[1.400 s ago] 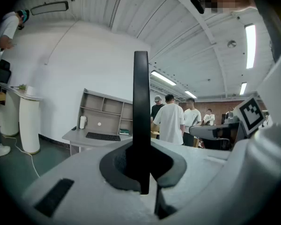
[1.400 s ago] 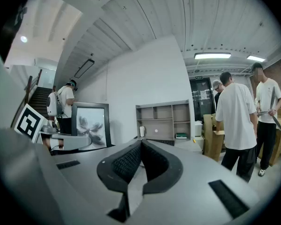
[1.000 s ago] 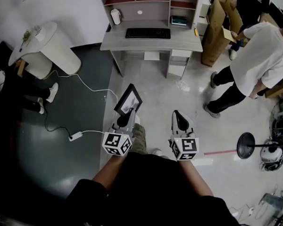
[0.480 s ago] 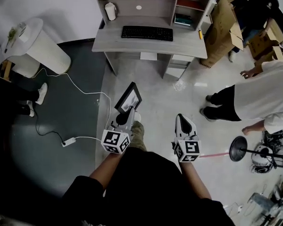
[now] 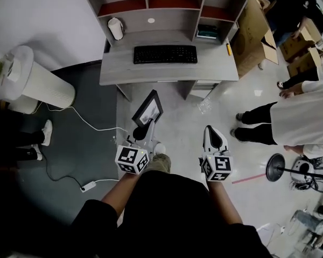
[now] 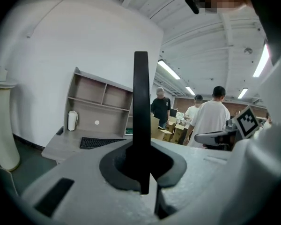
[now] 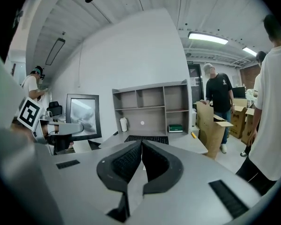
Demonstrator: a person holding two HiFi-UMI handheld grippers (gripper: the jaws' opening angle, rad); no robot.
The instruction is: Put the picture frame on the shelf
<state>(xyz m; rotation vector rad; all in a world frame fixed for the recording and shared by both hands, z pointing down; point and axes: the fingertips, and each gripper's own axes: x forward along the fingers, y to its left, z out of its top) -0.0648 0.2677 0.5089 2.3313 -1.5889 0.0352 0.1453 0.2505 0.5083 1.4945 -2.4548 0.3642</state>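
A black picture frame (image 5: 148, 109) with a pale print stands up out of my left gripper (image 5: 142, 129), which is shut on its lower edge. In the left gripper view the frame (image 6: 141, 111) shows edge-on as a dark vertical bar between the pads. My right gripper (image 5: 213, 134) is shut with nothing in it, beside the left one over the floor. From the right gripper (image 7: 141, 146) view the frame (image 7: 83, 116) is at the left. The grey shelf unit (image 5: 151, 4) stands on a desk (image 5: 124, 71) ahead, also seen as the shelf (image 6: 100, 102) and shelf (image 7: 152, 104).
On the desk lie a black keyboard (image 5: 165, 54) and a white roll (image 5: 115, 28). A white round bin (image 5: 37, 85) and a floor cable (image 5: 91, 127) are to the left. Cardboard boxes (image 5: 255, 23), people (image 5: 304, 120) and a round stand base (image 5: 279, 167) crowd the right.
The desk and shelf have come nearer and lower in the head view. The person in white has shifted to the right. Both grippers keep their pose, the frame still held.
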